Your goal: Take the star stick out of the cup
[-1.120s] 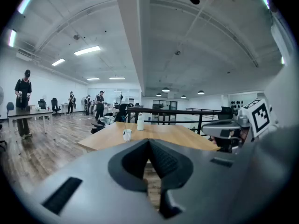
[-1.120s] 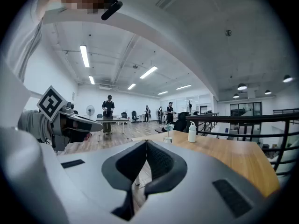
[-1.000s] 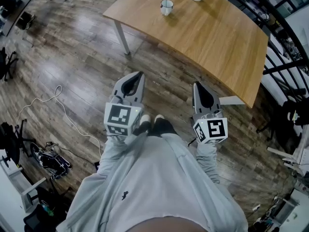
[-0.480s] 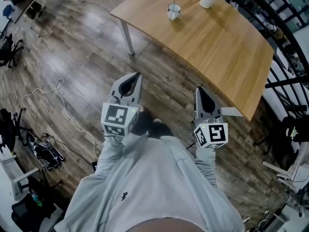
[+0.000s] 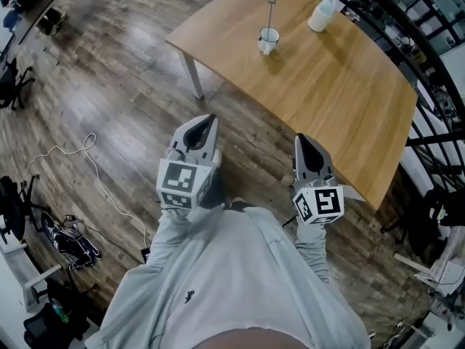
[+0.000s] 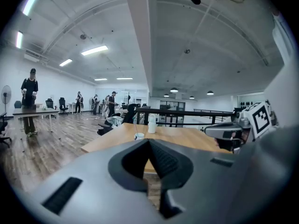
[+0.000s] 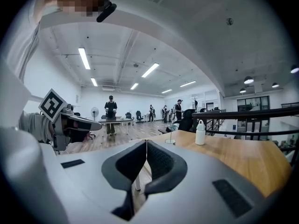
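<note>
A small white cup (image 5: 269,41) stands near the far edge of the wooden table (image 5: 341,86), and a thin star stick (image 5: 272,6) rises upright out of it. Both grippers hang over the floor, well short of the table. My left gripper (image 5: 207,119) is shut and empty, and my right gripper (image 5: 300,138) is shut and empty too. In the left gripper view the cup (image 6: 138,136) shows small beyond the closed jaws of the left gripper (image 6: 148,142). In the right gripper view the cup (image 7: 171,141) and stick sit just past the closed right gripper (image 7: 146,143).
A white bottle (image 5: 322,14) stands on the table right of the cup. A table leg (image 5: 192,77) faces me. A black railing (image 5: 436,64) runs along the table's far right. A pale cable (image 5: 73,147) and bags (image 5: 73,242) lie on the floor at left. People stand at a distant desk (image 6: 29,92).
The table and cup have slid lower and nearer in the head view, and the star at the stick's top has come into frame. Both grippers stay shut, held low in front of me.
</note>
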